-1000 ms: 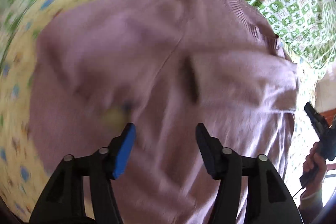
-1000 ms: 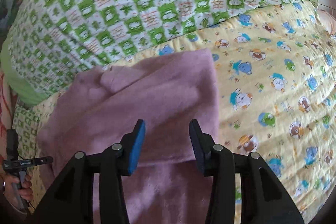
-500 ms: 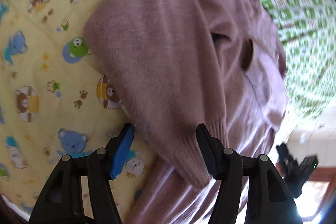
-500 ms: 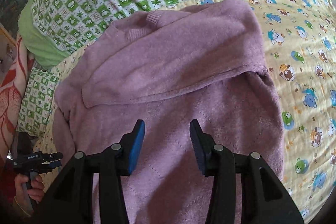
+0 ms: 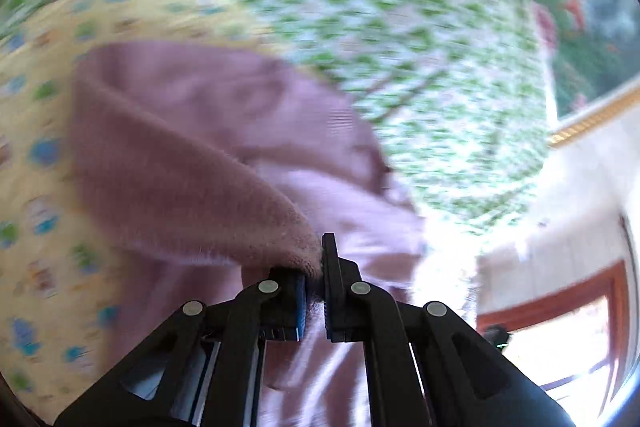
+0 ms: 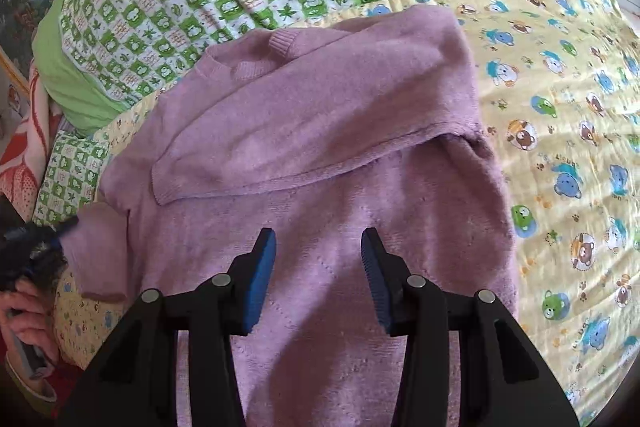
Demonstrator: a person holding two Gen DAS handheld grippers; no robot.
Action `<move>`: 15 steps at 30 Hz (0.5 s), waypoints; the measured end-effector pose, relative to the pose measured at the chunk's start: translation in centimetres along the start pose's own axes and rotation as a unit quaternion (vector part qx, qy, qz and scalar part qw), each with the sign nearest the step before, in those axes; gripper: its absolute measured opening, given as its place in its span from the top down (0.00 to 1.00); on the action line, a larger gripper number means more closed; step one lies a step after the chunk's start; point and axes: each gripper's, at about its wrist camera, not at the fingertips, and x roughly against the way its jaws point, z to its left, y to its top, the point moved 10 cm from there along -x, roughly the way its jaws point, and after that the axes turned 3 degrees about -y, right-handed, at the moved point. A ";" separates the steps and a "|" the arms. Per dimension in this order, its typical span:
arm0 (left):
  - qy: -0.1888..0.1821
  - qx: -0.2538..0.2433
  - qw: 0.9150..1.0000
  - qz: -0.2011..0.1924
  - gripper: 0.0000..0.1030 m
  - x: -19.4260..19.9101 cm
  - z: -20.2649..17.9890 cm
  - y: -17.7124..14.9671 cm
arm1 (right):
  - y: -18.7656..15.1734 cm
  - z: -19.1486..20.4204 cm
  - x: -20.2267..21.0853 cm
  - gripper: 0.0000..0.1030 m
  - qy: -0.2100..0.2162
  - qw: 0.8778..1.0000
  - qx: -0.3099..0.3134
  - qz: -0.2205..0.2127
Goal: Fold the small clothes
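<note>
Pink sweater point(image 6: 320, 155) on a patterned bed

The right gripper point(image 6: 318, 263) hangs open above its body; one sleeve point(image 6: 304, 123) lies folded across the chest, on the yellow quilt point(image 6: 560, 131).

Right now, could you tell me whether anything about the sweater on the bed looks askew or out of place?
Mildly. One sleeve lies folded across the pink sweater, its edge slanting. The other sleeve's cuff is pinched in the left gripper, not yet folded. The right gripper is open above the body. No damage shows.

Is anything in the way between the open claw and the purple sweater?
Nothing visible is. The right claw hangs open right above the purple sweater, with only air between them.
</note>
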 end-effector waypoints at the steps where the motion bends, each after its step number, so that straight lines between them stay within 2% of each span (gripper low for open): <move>1: -0.013 -0.010 1.000 0.000 0.96 -0.9 -1.6 0.1 | 0.0 -0.2 0.0 0.56 0.001 1.000 -0.002 0.000; 5: -0.049 -0.038 0.998 0.013 0.96 -5.5 -6.6 -0.1 | 0.3 -0.8 0.1 0.56 0.003 1.000 -0.005 -0.002; 9: -0.058 -0.068 0.996 0.025 0.96 -10.6 -9.5 -0.7 | 0.4 -1.4 0.3 0.56 -0.001 1.000 -0.008 -0.005; 12: -0.034 -0.090 0.994 0.050 0.96 -15.4 -9.4 -2.4 | 0.4 -2.2 0.3 0.56 -0.004 1.000 -0.013 -0.004; 15: -0.003 -0.099 0.992 0.084 0.96 -19.0 -7.5 -4.7 | 0.3 -2.9 0.1 0.56 -0.007 1.000 -0.021 0.000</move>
